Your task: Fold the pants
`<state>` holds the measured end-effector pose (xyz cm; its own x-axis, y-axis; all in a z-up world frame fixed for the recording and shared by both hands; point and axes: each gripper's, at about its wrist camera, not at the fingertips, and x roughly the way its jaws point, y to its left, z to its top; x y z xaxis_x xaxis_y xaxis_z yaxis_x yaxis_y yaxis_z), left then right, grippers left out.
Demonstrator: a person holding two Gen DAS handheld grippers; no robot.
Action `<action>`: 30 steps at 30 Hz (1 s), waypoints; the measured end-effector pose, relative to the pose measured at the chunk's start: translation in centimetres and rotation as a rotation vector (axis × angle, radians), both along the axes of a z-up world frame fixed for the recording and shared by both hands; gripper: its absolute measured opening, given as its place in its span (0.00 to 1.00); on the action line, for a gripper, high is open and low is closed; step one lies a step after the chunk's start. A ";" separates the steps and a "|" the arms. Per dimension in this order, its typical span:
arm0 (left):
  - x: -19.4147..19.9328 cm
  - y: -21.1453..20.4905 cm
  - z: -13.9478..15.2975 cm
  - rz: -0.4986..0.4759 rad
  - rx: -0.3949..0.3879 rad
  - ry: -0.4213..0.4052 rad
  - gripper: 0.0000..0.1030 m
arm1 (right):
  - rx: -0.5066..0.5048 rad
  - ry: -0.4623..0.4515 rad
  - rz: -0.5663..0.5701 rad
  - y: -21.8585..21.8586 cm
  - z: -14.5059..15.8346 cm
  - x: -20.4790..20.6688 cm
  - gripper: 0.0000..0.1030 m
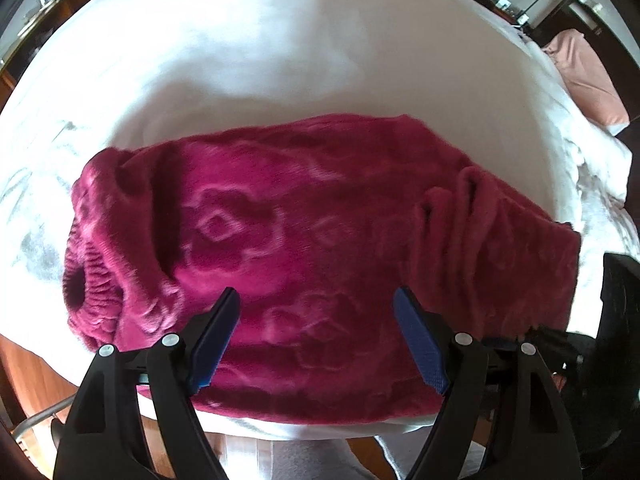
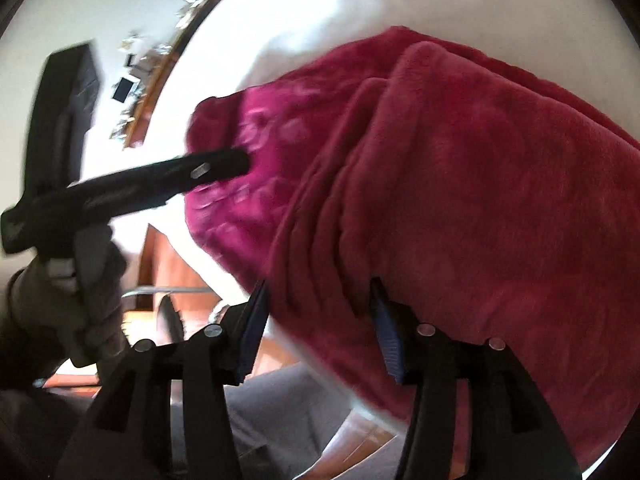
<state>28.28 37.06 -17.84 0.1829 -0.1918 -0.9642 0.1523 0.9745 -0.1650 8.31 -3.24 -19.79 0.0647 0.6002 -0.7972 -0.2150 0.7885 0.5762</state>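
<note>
The magenta fleece pants (image 1: 304, 240) lie folded in a wide bundle across the near edge of a white bed (image 1: 240, 60); the gathered waistband opening faces left. My left gripper (image 1: 316, 300) is open and empty, hovering just above the near side of the bundle. In the right wrist view the pants (image 2: 460, 184) fill the right side, with a folded layer on top. My right gripper (image 2: 320, 292) is open, its jaws at the near edge of that folded layer, holding nothing. The left gripper shows there from the side (image 2: 224, 164), over the pants.
A pink pillow (image 1: 588, 76) lies at the bed's far right. Dark furniture and a lamp stand behind it. Wooden floor (image 1: 24, 380) shows below the bed's near edge, with a metal chair frame (image 2: 168, 292). A cluttered counter runs along the far wall.
</note>
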 end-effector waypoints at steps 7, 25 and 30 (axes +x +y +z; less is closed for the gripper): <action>-0.5 -5.8 1.7 -0.051 -0.076 -0.037 0.76 | 0.026 -0.002 0.007 -3.2 1.9 -3.0 0.50; -6.4 -8.1 -7.0 0.037 0.044 0.059 0.44 | -0.168 -0.028 -0.104 -15.4 0.5 -7.4 0.50; -7.1 -8.1 -6.9 0.042 0.085 0.040 0.45 | -0.188 -0.106 -0.076 -13.6 1.4 -6.3 0.50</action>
